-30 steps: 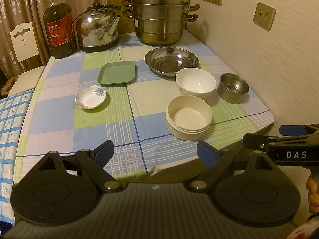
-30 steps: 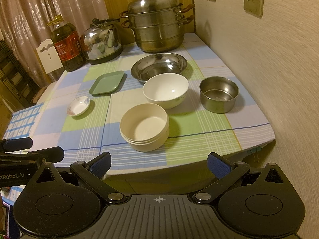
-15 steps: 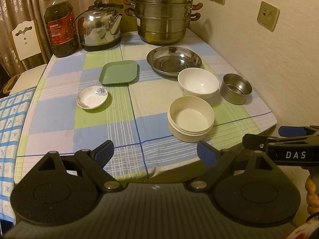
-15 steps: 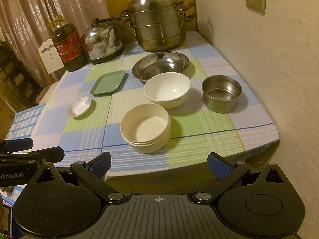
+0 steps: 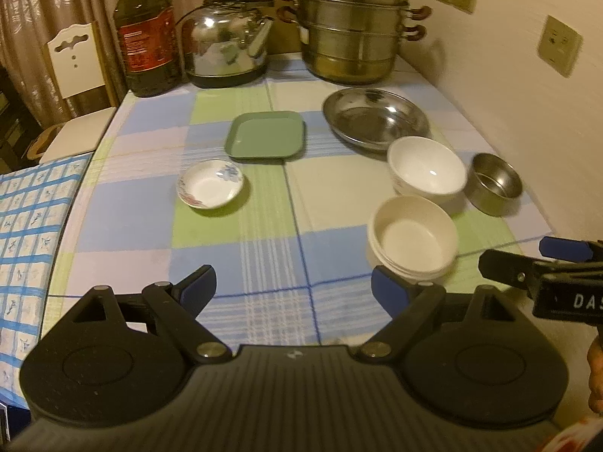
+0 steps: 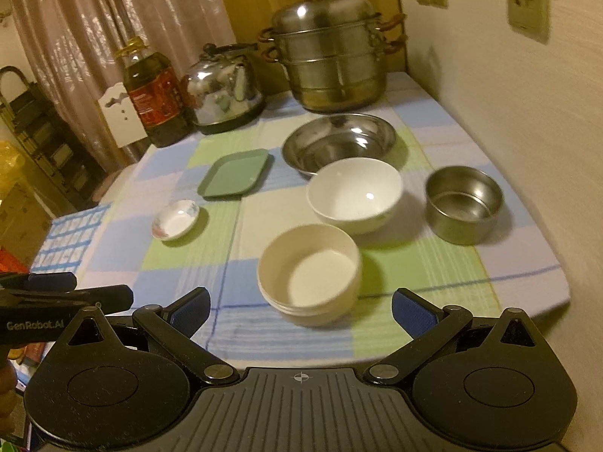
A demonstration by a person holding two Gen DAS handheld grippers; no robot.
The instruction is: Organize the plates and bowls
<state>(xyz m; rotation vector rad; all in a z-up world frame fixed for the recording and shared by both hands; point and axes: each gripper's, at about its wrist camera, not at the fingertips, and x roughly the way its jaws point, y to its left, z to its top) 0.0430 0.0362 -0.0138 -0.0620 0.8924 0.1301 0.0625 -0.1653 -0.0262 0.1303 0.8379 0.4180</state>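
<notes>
On the checked tablecloth lie a green square plate (image 5: 265, 140) (image 6: 235, 173), a small flowered saucer (image 5: 210, 184) (image 6: 175, 219), a wide steel plate (image 5: 375, 118) (image 6: 339, 145), a white bowl (image 5: 426, 170) (image 6: 354, 194), a stack of cream bowls (image 5: 412, 234) (image 6: 309, 267) and a small steel bowl (image 5: 496, 183) (image 6: 464, 203). My left gripper (image 5: 292, 288) is open and empty above the near table edge. My right gripper (image 6: 299, 307) is open and empty, just in front of the cream bowls.
At the back stand an oil bottle (image 5: 147, 35), a steel kettle (image 5: 226, 51) and a stacked steamer pot (image 5: 354, 34). A wall with sockets (image 5: 558, 45) runs along the right. A white chair (image 5: 73, 60) stands at the left.
Both grippers have moved forward toward the table; the dishes look nearer and larger. Nothing on the table has moved.
</notes>
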